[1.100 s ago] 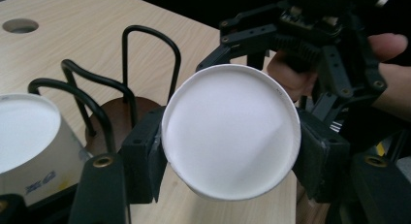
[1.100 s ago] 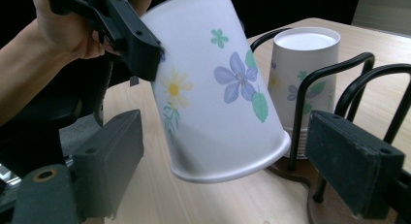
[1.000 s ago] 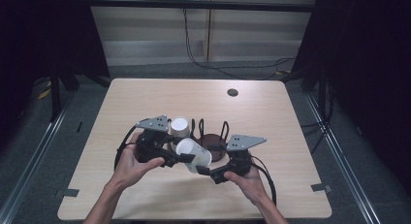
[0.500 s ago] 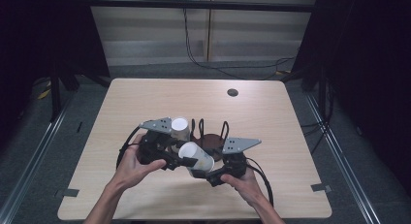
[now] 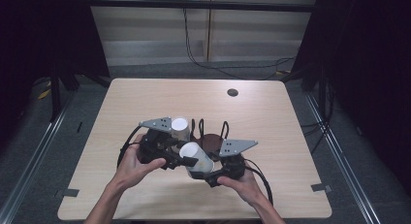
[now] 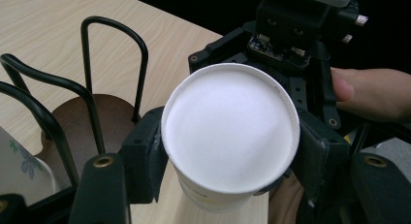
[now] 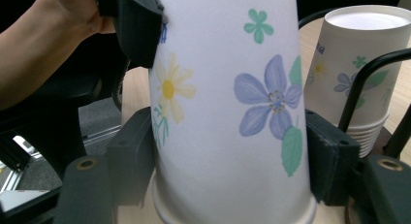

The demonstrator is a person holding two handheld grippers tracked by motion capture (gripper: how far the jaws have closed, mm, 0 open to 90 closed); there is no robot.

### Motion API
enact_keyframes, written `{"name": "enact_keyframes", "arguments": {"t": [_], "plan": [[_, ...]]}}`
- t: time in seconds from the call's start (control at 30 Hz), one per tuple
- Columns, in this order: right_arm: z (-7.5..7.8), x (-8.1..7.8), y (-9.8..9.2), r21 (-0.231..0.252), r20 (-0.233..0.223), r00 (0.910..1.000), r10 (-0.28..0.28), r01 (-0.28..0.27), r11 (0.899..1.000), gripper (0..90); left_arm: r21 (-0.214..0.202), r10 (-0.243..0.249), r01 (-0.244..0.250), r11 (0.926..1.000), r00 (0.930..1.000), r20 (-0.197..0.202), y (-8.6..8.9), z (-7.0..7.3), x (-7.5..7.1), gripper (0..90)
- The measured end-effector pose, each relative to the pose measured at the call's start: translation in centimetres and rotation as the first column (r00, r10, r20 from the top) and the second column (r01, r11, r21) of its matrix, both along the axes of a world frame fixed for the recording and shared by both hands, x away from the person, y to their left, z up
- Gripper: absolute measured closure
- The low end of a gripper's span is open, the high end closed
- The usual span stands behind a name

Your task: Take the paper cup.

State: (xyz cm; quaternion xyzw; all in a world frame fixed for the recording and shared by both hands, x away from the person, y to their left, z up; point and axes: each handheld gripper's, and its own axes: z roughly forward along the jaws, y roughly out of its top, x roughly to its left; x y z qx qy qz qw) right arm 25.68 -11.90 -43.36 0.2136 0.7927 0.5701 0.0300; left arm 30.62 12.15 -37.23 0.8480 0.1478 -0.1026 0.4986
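Note:
A flowered white paper cup is held in the air between my two grippers, in front of the rack. My left gripper is shut on its base end; the cup's white bottom faces that camera between the pads. My right gripper has just been closing, and its pads now press the cup's wall near the rim. A stack of matching cups stands in a black wire rack with a brown base.
The rack and cup stack stand close behind the held cup, with wire loops beside it. A small dark round spot lies far back on the wooden table. Cables trail from both grippers toward the near edge.
The right gripper's jaws have closed onto the cup's rim end, after standing wide beside it. The left hand and the cup have barely moved.

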Motion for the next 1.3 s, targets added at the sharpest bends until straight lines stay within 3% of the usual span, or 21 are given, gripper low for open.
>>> {"name": "enact_keyframes", "arguments": {"t": [0.3,0.47,0.63,0.67,0.83,0.87,0.93,1.07,1.3], "plan": [[0.1,0.1,-0.2,-0.001,-0.018,0.9998,0.0,0.0,1.0,32.8,-0.029,0.01,-0.01,0.9995,0.9999,0.005,0.0,-0.2,0.0,34.5],[0.3,0.2,-0.6,-0.006,-0.029,0.9996,-0.008,0.008,1.0,32.6,-0.031,0.016,-0.015,0.9994,0.9998,0.011,0.0,-0.3,0.1,24.7],[0.4,0.2,-1.0,-0.027,-0.037,0.9991,-0.021,0.02,0.999,32.5,-0.006,0.029,-0.029,0.9995,0.9992,0.026,0.0,-0.2,-0.2,20.4],[0.5,0.4,-1.2,-0.045,-0.052,0.9984,-0.019,0.017,0.999,32.3,-0.007,0.042,-0.042,0.9991,0.9978,0.05,0.0,0.1,-0.4,20.4],[0.4,0.6,-1.8,-0.05,-0.069,0.9968,-0.041,0.037,0.998,32.3,0.009,0.046,-0.046,0.9989,0.9968,0.065,0.2,0.5,-0.5,17.4],[0.4,0.7,-1.8,-0.056,-0.072,0.9965,-0.042,0.038,0.998,32.3,0.017,0.031,-0.031,0.9994,0.9981,0.053,0.2,0.3,-0.4,17.1],[0.4,0.8,-1.8,-0.065,-0.079,0.9961,-0.04,0.035,0.997,32.3,0.057,0.035,-0.039,0.9976,0.9968,0.072,0.3,-0.1,-0.5,17.0],[0.2,0.9,-1.7,-0.09,-0.083,0.9954,-0.047,0.04,0.995,32.4,0.067,0.048,-0.051,0.9964,0.9971,0.059,0.7,-0.5,-0.4,19.2],[0.4,1.0,-1.7,-0.144,-0.091,0.9945,-0.053,0.039,0.989,32.4,0.097,0.051,-0.061,0.9934,0.9933,0.104,1.1,-1.1,-0.6,19.5]]}}
